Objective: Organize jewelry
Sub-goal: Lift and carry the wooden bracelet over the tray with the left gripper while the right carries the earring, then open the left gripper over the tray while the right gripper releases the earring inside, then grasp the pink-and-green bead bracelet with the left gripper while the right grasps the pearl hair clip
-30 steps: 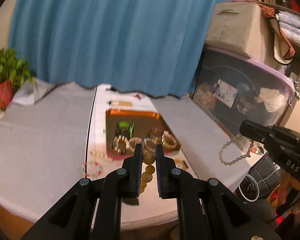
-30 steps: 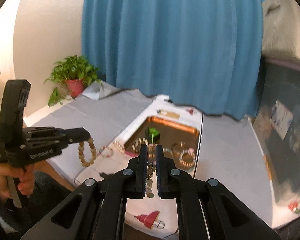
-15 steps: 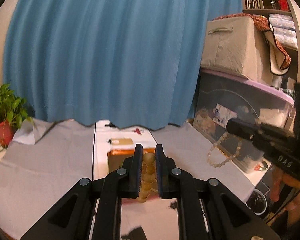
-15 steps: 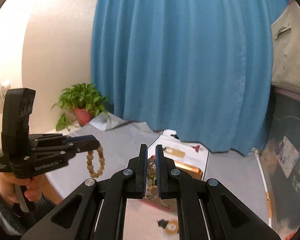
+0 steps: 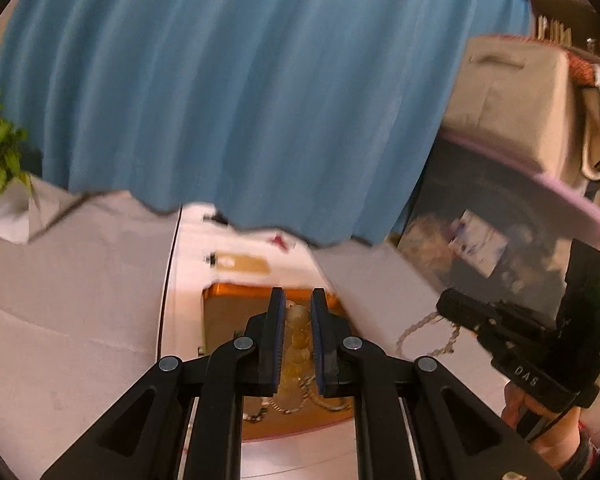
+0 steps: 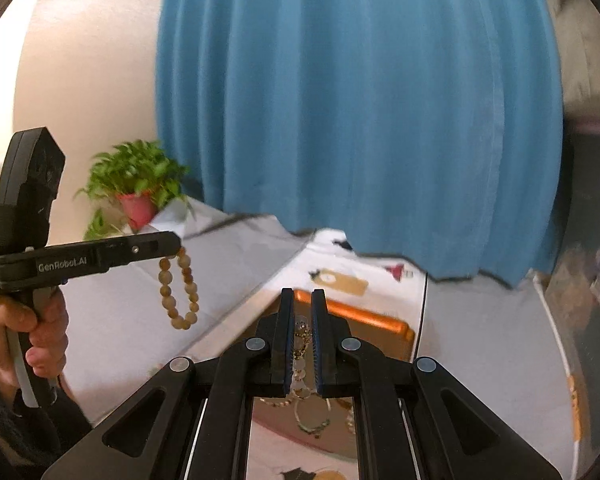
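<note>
My left gripper (image 5: 298,306) is shut on a bracelet of amber beads (image 5: 299,334), which hangs between its fingers above the orange tray (image 5: 228,308). From the right wrist view the same left gripper (image 6: 174,243) shows side on, and the amber bead bracelet (image 6: 179,290) dangles from its tip as a loop. My right gripper (image 6: 302,307) is shut on a fine gold chain bracelet (image 6: 302,346) over the orange tray (image 6: 364,316). In the left wrist view the right gripper (image 5: 446,305) holds that pale chain (image 5: 422,328) just right of the tray.
A blue curtain (image 6: 360,112) hangs behind the table. Grey cloth (image 5: 72,280) covers both sides of a white runner with a tan tag (image 6: 340,280). A potted plant (image 6: 138,184) stands far left. Storage boxes (image 5: 512,104) stack at the right. More jewellery (image 6: 312,416) lies in the tray.
Both grippers have carried their bracelets forward toward the curtain, so the orange tray now lies right under the fingers. Both grips are unchanged.
</note>
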Available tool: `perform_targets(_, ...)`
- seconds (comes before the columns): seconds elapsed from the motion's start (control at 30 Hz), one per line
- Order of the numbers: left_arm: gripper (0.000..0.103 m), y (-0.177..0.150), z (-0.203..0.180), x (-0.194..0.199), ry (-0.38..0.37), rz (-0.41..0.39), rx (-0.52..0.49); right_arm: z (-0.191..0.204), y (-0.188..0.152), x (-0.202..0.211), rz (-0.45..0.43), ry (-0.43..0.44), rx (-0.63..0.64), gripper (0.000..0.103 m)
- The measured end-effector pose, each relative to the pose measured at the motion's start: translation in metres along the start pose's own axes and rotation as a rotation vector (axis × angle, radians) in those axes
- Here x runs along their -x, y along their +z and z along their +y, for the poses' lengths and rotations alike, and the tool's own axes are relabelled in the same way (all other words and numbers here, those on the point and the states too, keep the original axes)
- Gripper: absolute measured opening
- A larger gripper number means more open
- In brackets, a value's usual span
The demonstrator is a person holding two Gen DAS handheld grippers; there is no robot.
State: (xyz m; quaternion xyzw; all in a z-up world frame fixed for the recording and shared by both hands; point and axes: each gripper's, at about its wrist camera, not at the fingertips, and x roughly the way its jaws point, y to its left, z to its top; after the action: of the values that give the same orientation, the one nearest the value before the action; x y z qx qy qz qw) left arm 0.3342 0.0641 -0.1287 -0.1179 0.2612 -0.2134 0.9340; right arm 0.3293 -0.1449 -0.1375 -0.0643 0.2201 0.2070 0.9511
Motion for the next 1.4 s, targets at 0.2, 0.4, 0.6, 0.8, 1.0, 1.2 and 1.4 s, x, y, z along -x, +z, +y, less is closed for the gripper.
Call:
perform_targets(0.2,0.01,-0.027,0.037,-0.058,0.009,0.123,0.067,-0.041,-0.047,-0.047,0.076,0.032,-0.117,0.008)
perform_targets(0.4,0.01,-0.06,0.071,-0.106,0.062,0.262,0.163,-0.072,-0.101,-0.1,0.233,0.071,-0.276,0.008)
perform_targets(0.6,0.01,-0.074,0.076,-0.12,0.093,0.317,0.153,-0.07,-0.111,-0.12,0.308,0.067,-0.272,0.008)
perform_targets(0.8,0.046,-0.08,0.071,-0.12,0.029,0.356,0.169,-0.074,-0.116,-0.126,0.352,0.1,-0.296,0.064)
perform_targets(1.0,0.071,-0.07,0.056,-0.092,0.091,0.256,0.075,-0.068,-0.107,-0.1,0.27,0.062,-0.239,0.073)
perform_targets(1.2,0.071,-0.076,0.064,-0.056,0.206,0.207,0.013,-0.045,-0.096,-0.07,0.168,0.077,-0.187,0.073)
perform_targets(1.4,0.072,-0.087,0.092,0.012,0.351,0.086,0.086,0.001,-0.086,-0.048,0.074,0.159,-0.084,0.072)
